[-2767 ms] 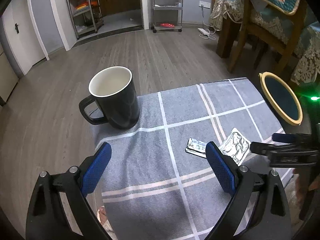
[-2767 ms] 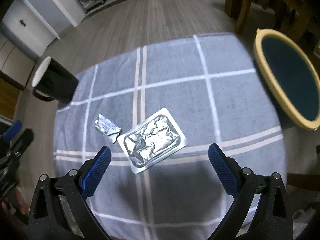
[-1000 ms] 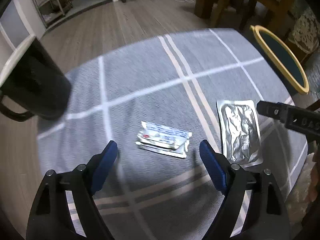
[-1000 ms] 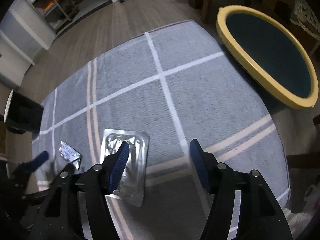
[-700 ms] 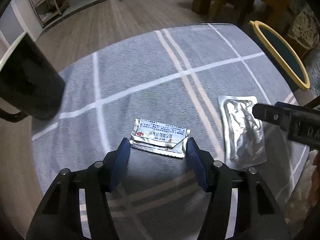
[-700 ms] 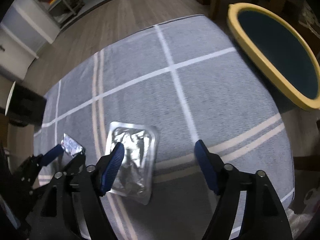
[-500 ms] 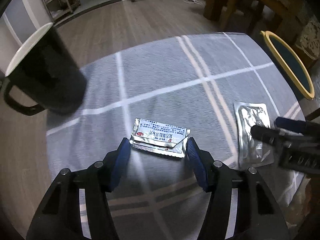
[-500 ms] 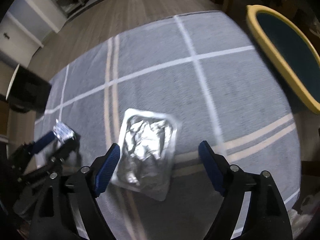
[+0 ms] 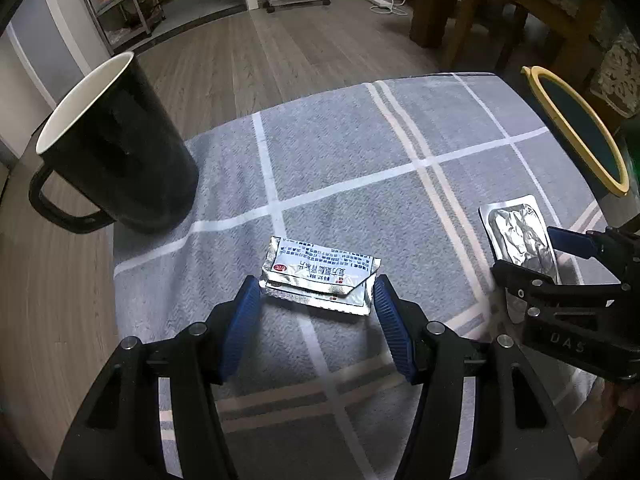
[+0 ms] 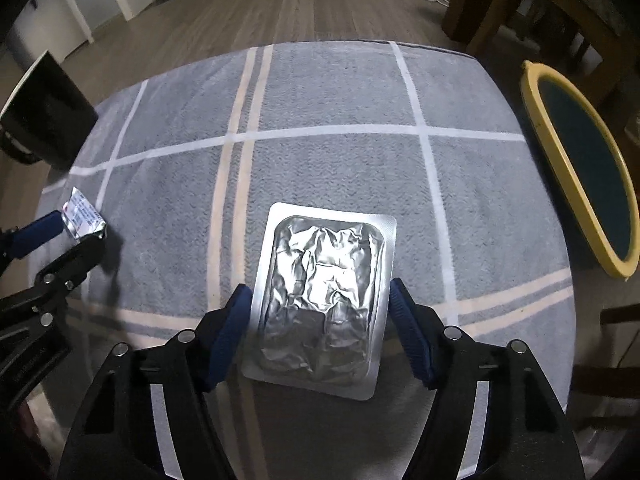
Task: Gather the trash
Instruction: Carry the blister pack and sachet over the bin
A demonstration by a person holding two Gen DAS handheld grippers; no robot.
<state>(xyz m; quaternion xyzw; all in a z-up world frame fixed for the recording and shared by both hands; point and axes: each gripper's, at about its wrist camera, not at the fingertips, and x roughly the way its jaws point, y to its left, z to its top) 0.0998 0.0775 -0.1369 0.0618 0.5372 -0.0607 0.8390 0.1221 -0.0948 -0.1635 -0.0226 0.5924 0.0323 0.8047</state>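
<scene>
- Grey woven cloth (image 9: pixel 340 152) with pale crossing stripes covers the worktop; wood-plank floor (image 9: pixel 280 48) lies beyond it.
- Left tongs (image 9: pixel 316 304) have their blue ribbed pads (image 9: pixel 240 320) set narrowly apart, one at each short end of a sachet (image 9: pixel 320 276), touching or all but touching its edges; whether they press it is unclear. The sachet looks level with the cloth.
- That sachet is a flat foil packet, folded over, printed with rows of small blue characters too fine to read and a small red oval mark at one corner.
- Right tongs (image 10: pixel 320 320) straddle a foil pack (image 10: pixel 320 296), a blue pad (image 10: pixel 226 336) at each long side, at or just beside its edges; a firm clamp cannot be told.
- Silver, rectangular with rounded corners, the pack has a flat border around a crinkled, crushed centre. It lies near the worktop's front, well right of the sachet.
- Seen from the left wrist, the right tool's black body bears raised letters "DAS".
- A black mug (image 9: pixel 116 152) with a white inside and loop handle stands upright at the cloth's far left corner.
- A yellow-rimmed bin (image 10: pixel 580 168), oval with a dark inside, sits just off the worktop's right edge.
- Dark wooden chair legs (image 9: pixel 480 12) and metal shelving (image 9: pixel 120 4) stand farther back.
</scene>
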